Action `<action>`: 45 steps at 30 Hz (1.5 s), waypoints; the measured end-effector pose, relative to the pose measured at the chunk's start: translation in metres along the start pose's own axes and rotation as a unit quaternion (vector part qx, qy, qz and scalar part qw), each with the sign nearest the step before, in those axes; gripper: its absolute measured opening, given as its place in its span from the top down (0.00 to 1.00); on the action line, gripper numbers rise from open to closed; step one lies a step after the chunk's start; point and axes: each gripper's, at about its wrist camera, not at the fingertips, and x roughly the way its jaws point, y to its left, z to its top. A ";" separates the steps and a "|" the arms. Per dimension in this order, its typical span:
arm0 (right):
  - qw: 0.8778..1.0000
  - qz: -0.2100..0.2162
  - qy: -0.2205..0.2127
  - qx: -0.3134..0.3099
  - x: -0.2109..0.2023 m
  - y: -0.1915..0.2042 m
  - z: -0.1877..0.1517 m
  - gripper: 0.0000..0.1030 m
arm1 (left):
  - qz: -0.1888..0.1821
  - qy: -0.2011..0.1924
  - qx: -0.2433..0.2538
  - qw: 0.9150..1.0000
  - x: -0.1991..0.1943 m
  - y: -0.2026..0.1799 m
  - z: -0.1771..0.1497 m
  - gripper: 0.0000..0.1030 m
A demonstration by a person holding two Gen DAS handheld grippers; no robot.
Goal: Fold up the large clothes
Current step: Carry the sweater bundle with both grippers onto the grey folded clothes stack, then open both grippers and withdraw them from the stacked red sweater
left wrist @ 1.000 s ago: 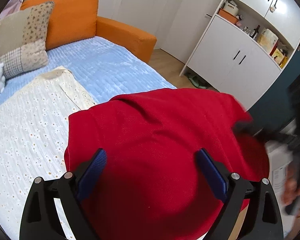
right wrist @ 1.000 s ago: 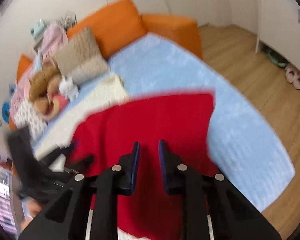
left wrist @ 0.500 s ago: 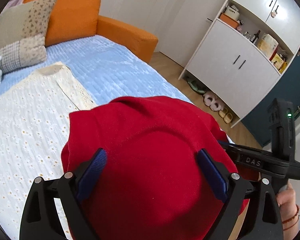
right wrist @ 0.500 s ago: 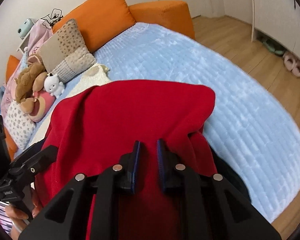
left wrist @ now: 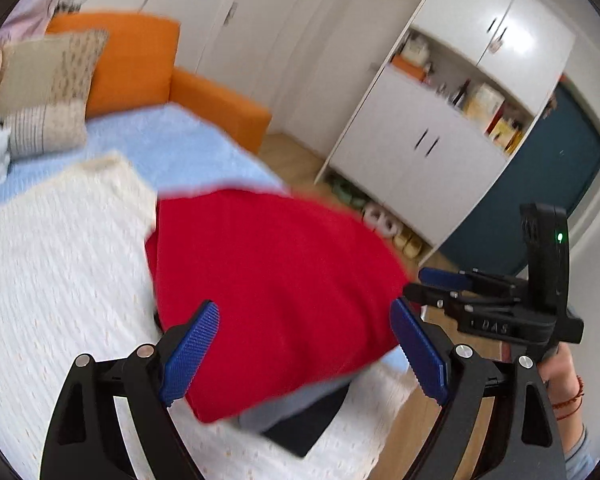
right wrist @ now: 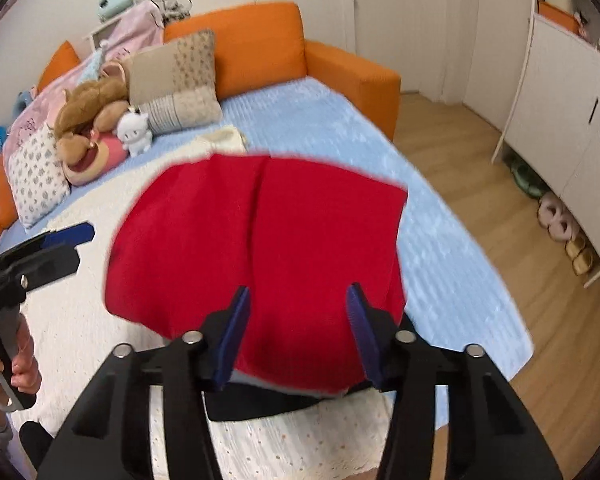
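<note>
red garment [left wrist: 276,288] lies folded in the centre of both views, on top of a cream eyelet cloth [left wrist: 56,264] spread over the light blue bed cover [right wrist: 432,240]. a crease runs down its middle in the right wrist view. a dark piece of fabric [right wrist: 268,400] shows under its near edge.

left gripper [left wrist: 304,348]: fingers set wide apart at the bottom of its own frame, blue pads [left wrist: 190,354] above the garment's near edge, not pressing on it. nothing clamped.

right gripper [right wrist: 296,330]: jaws have just been opening; fingers now apart, with the red cloth seen between them but no pad pressing on it. cannot tell whether the tips touch the fabric.

each gripper shows at the other's frame edge, beside the garment: right one at right of the left wrist view, left one at left of the right wrist view, hand [right wrist: 20,364] on its handle.

background, upper left: orange sofa [right wrist: 260,48], cushions [right wrist: 172,76], plush toys [right wrist: 96,120]. right: white cabinet [left wrist: 432,136], slippers on the wooden floor [right wrist: 460,148].
</note>
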 end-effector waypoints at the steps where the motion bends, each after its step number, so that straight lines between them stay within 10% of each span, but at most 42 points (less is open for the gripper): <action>1: 1.000 -0.001 0.010 0.007 0.009 -0.001 -0.005 0.55 | 0.000 0.020 -0.010 1.000 0.012 0.005 -0.007 0.15; 11: 0.998 -0.009 -0.016 0.053 0.029 -0.007 -0.032 0.52 | 0.054 0.015 0.022 0.998 0.017 -0.013 -0.023 0.15; 16: 0.993 -0.016 -0.115 0.013 -0.054 0.019 -0.060 0.16 | 0.104 -0.068 0.076 0.989 -0.061 -0.061 -0.046 0.07; 23: 0.968 -0.045 -0.246 -0.007 -0.137 0.063 -0.153 0.05 | 0.127 -0.185 0.086 0.971 -0.122 -0.108 -0.119 0.03; 34: 0.963 -0.103 -0.247 -0.008 -0.070 0.087 -0.256 0.05 | 0.226 -0.191 0.119 0.948 -0.072 -0.100 -0.222 0.03; 45: 0.960 -0.102 -0.259 0.024 -0.042 0.073 -0.277 0.05 | 0.186 -0.175 0.055 0.965 -0.063 -0.066 -0.231 0.03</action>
